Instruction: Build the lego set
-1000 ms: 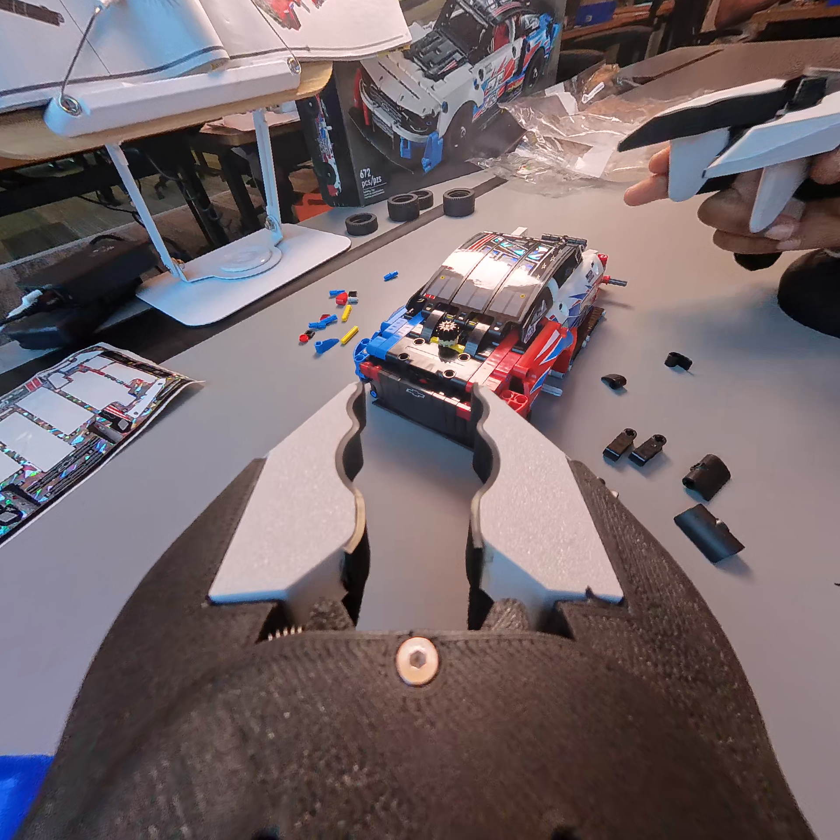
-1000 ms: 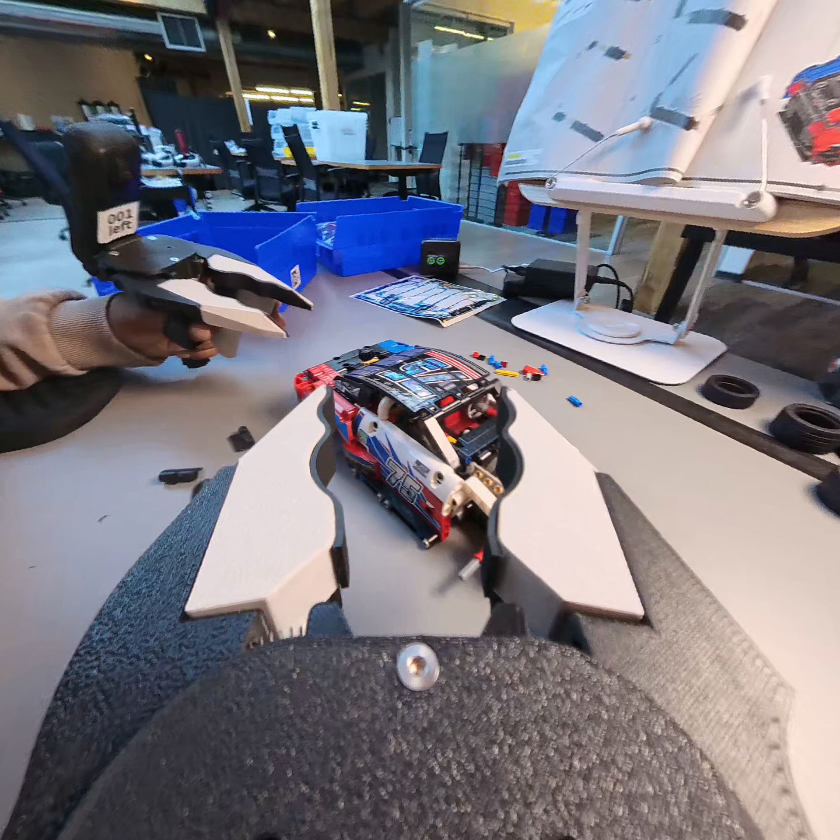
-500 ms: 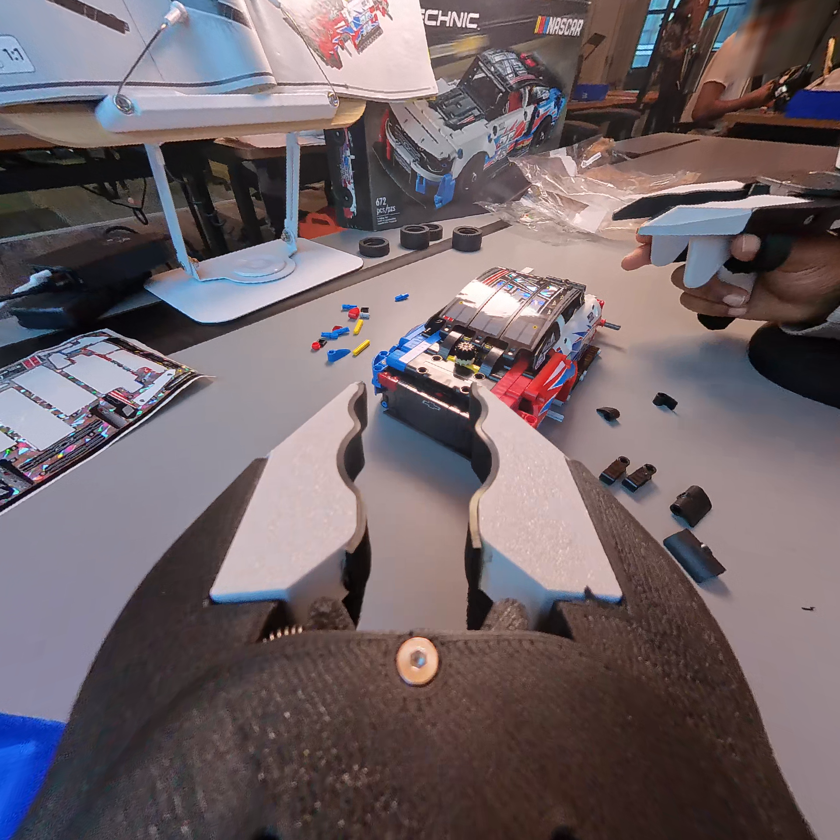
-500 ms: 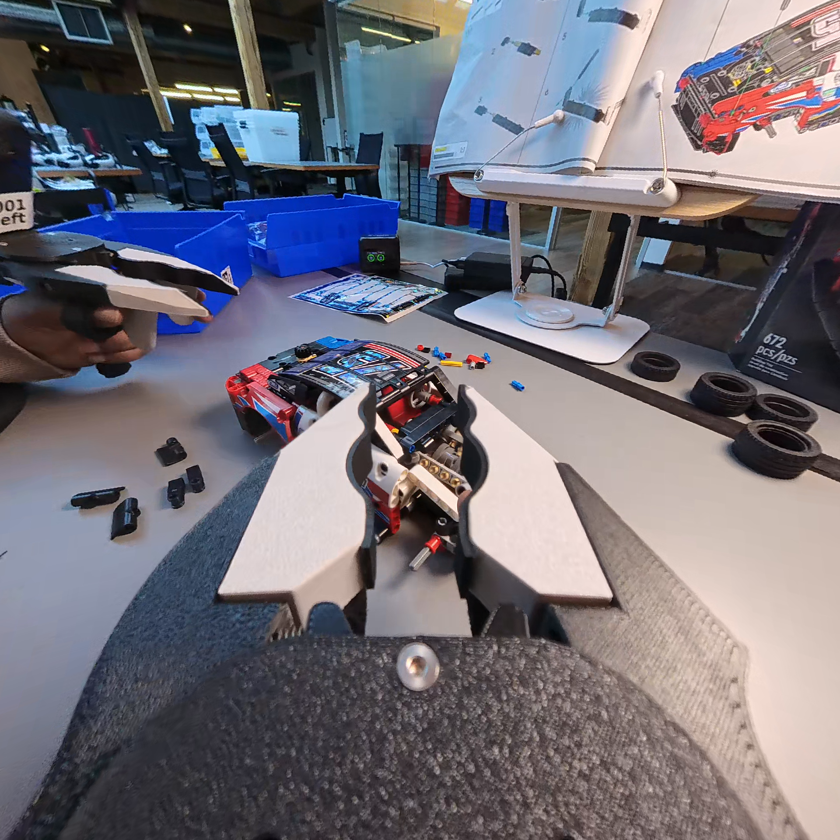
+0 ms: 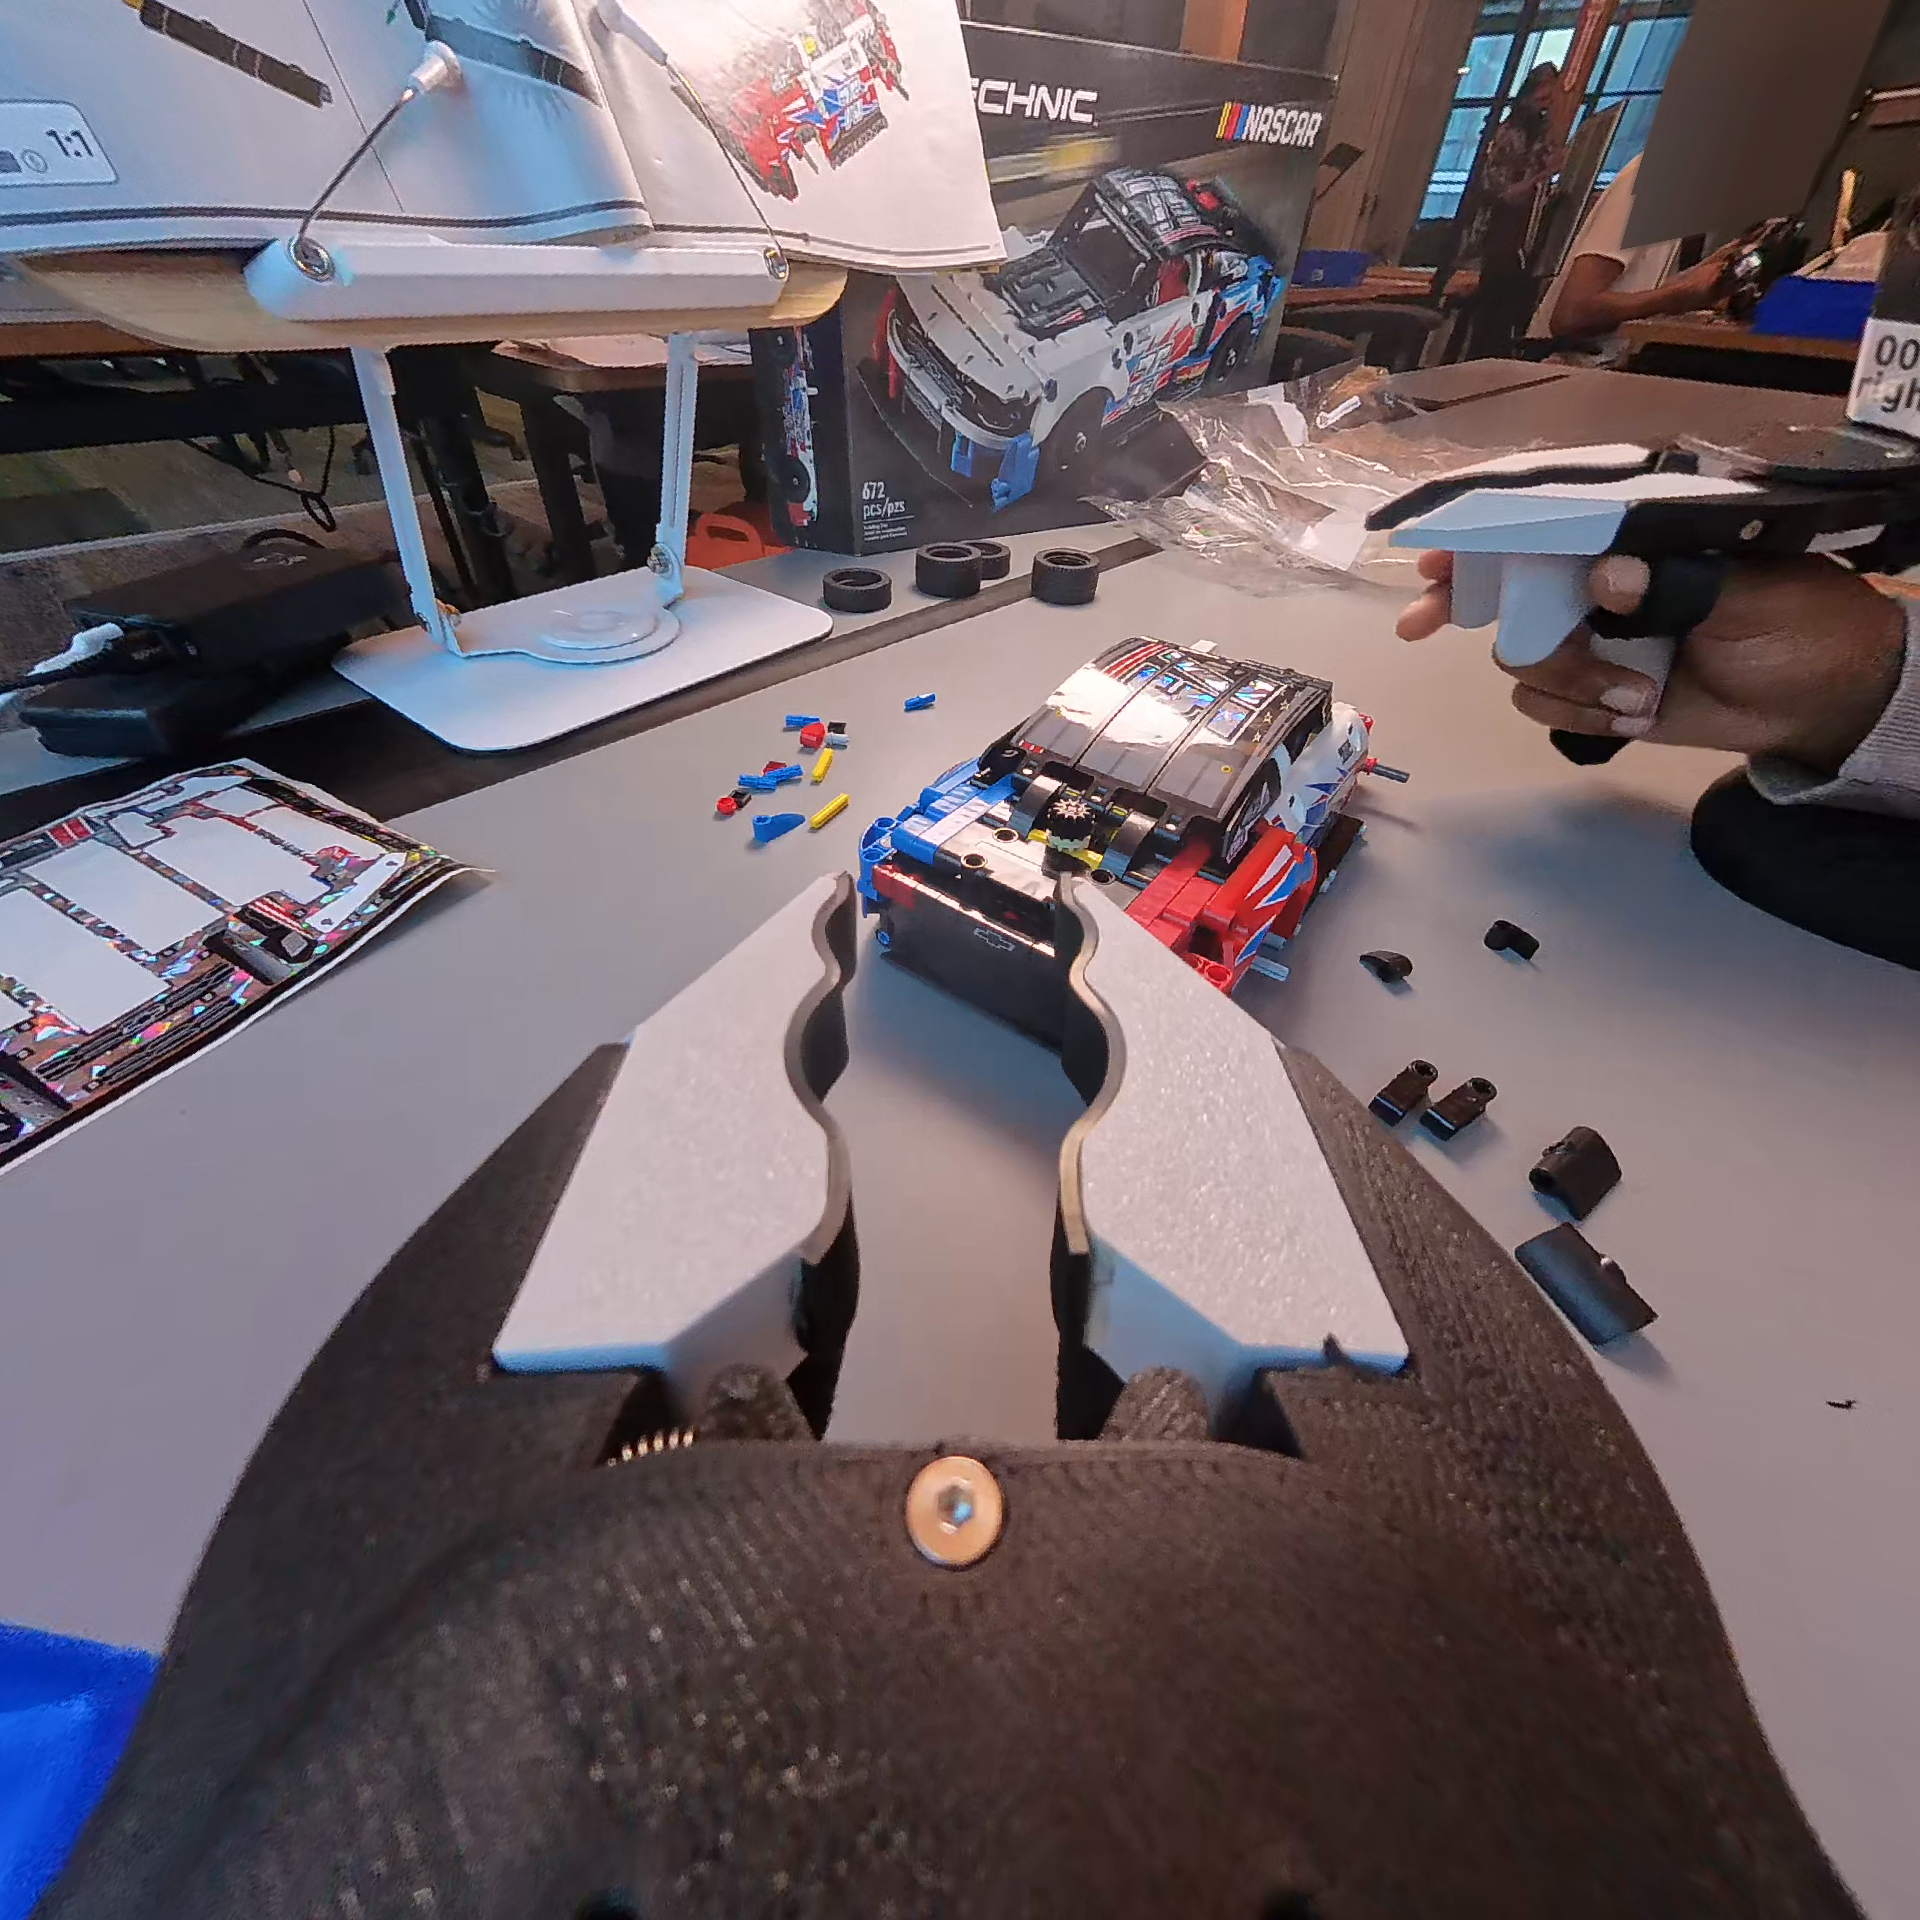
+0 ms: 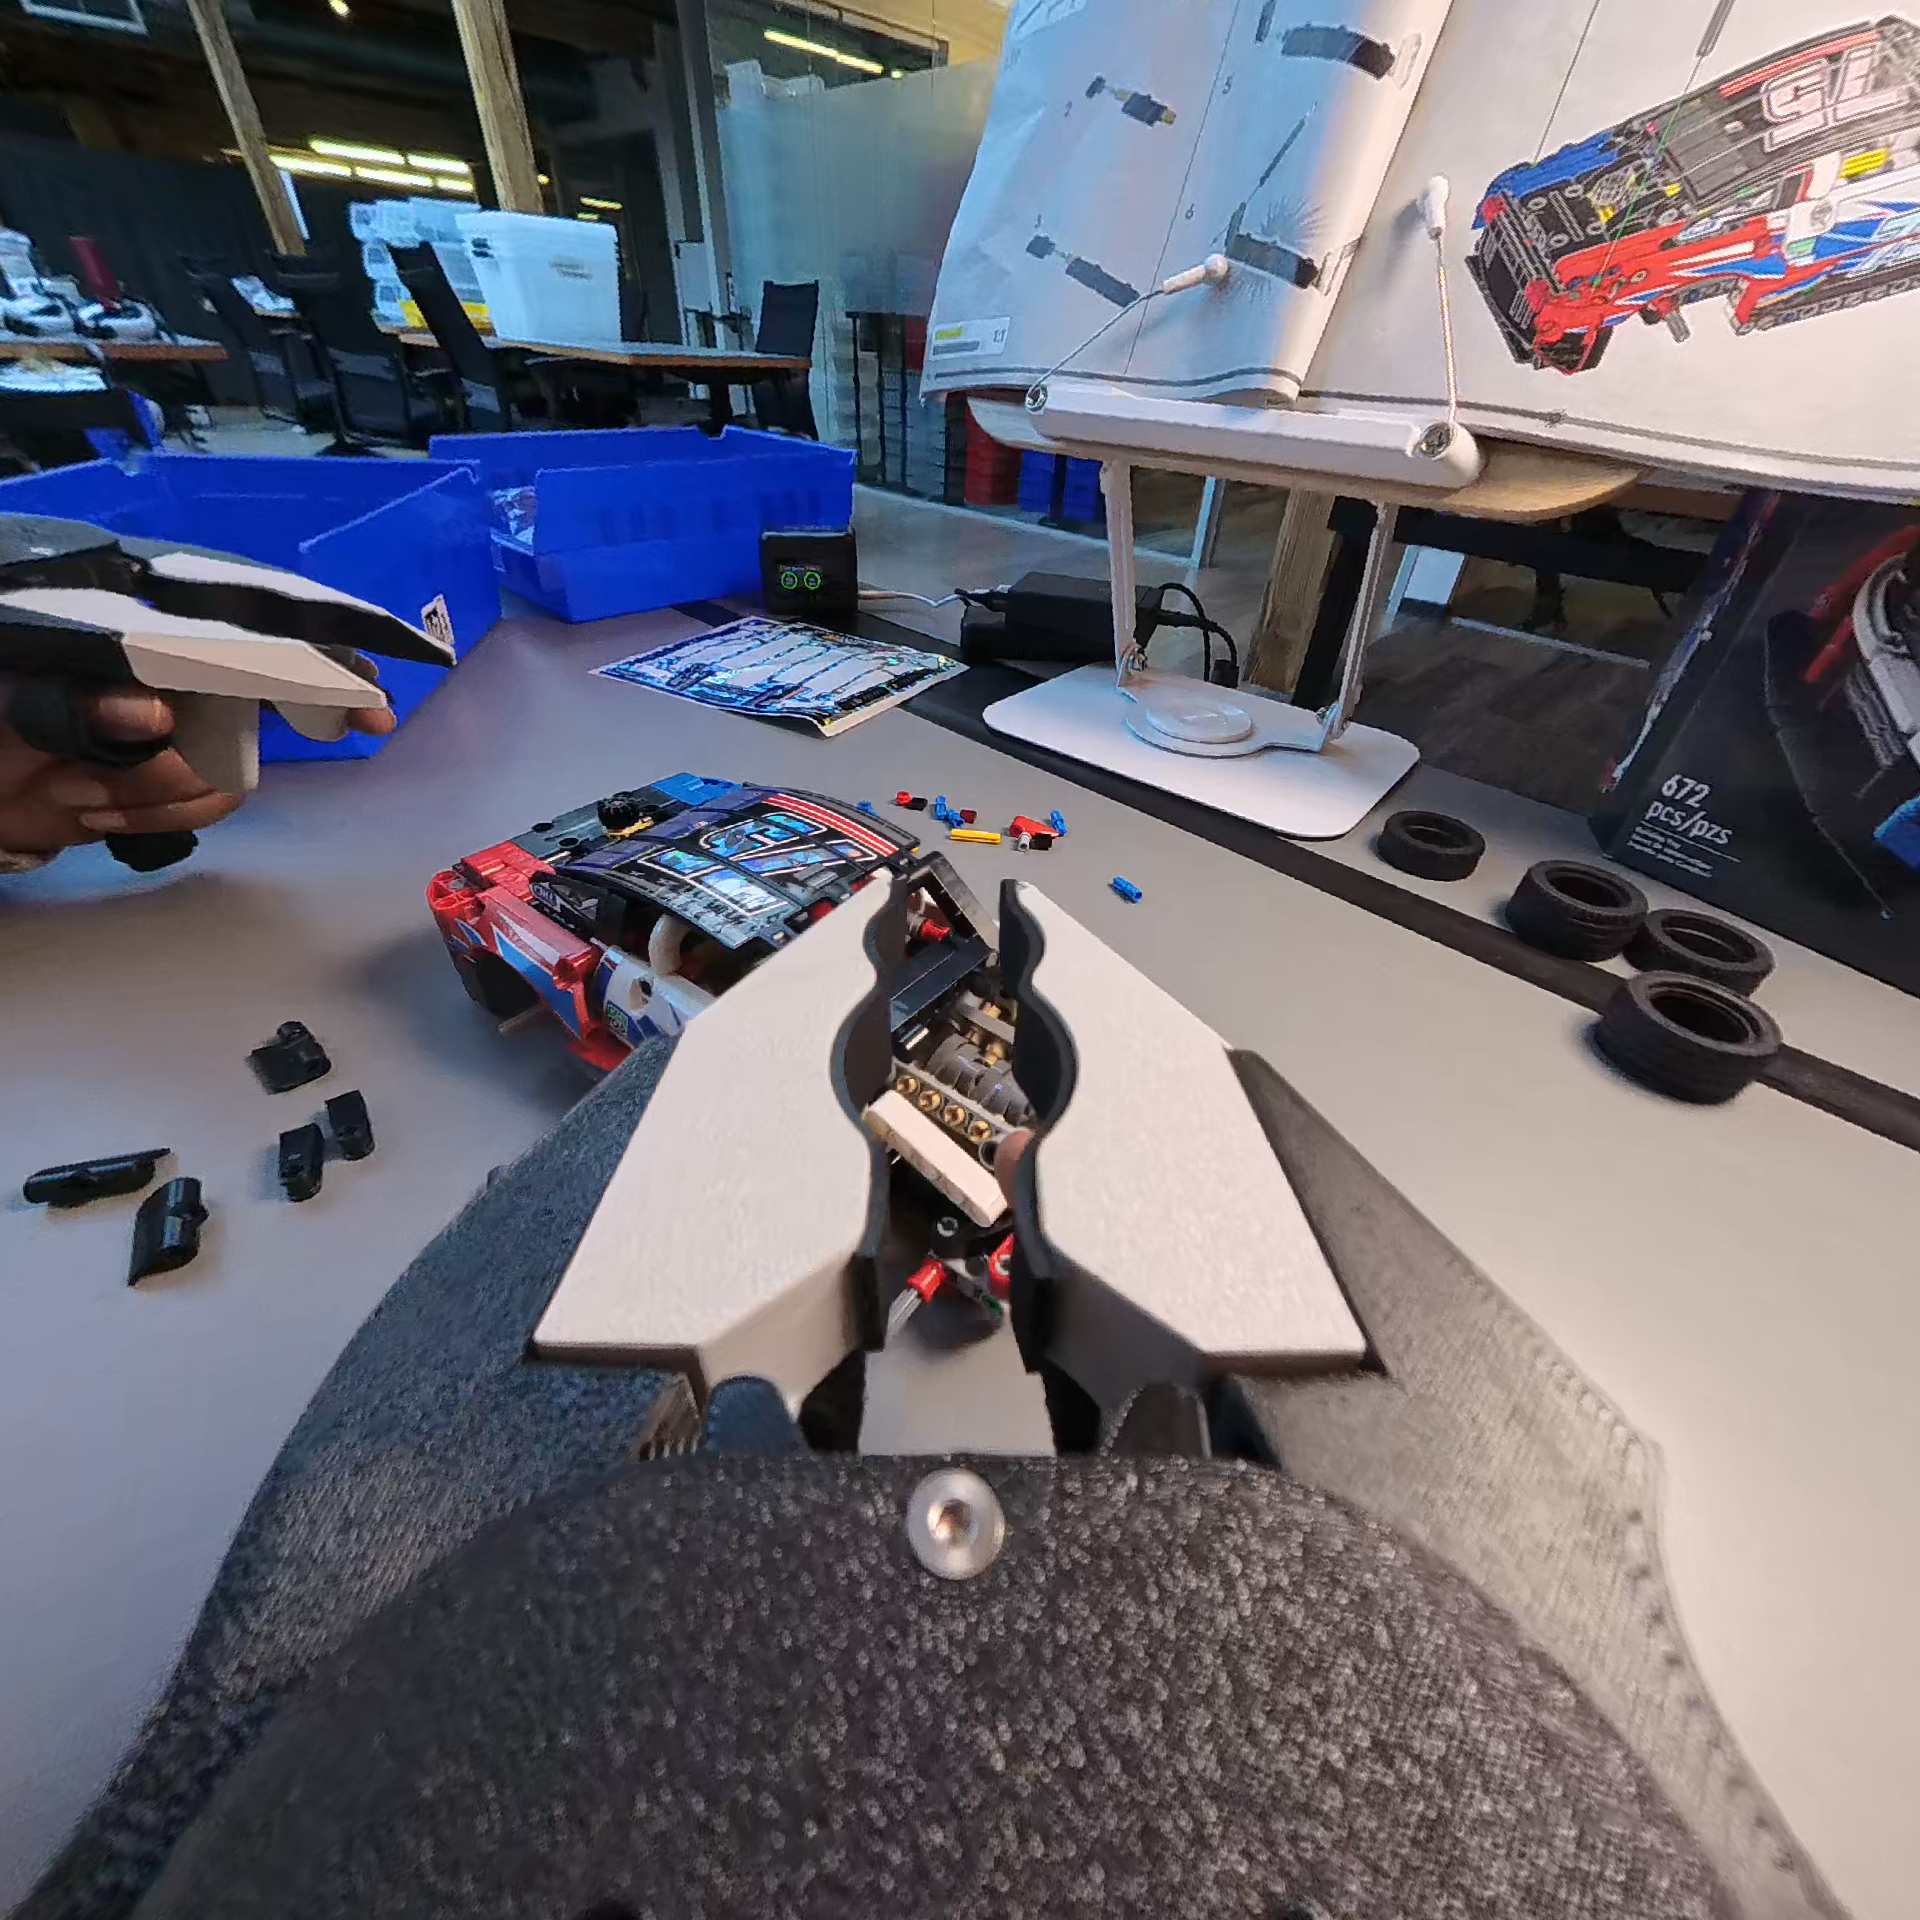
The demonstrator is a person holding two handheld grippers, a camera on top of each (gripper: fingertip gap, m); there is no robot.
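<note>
Left tool (image 5: 956,914): fingers parted with bare counter between them, holding nothing; it hangs above the counter, just short of the car's black end.
Right tool (image 6: 940,899): fingers a narrow gap apart, held above the car's other end; nothing gripped that I can tell.
Car (image 5: 1122,790): partly built, red, blue, white and black, flat on the grey counter (image 5: 520,1039) near its middle.
Black parts (image 5: 1455,1101): loose beside the car, on the near side.
Small coloured parts (image 5: 790,779): scattered between the car and the stand.
Tyres (image 6: 1631,956): four, along the far edge by the box (image 5: 1039,343).
Stand (image 5: 582,623): white, holds the open manual (image 6: 1558,208).
Sticker sheet (image 5: 156,914): flat, near the far edge.
</note>
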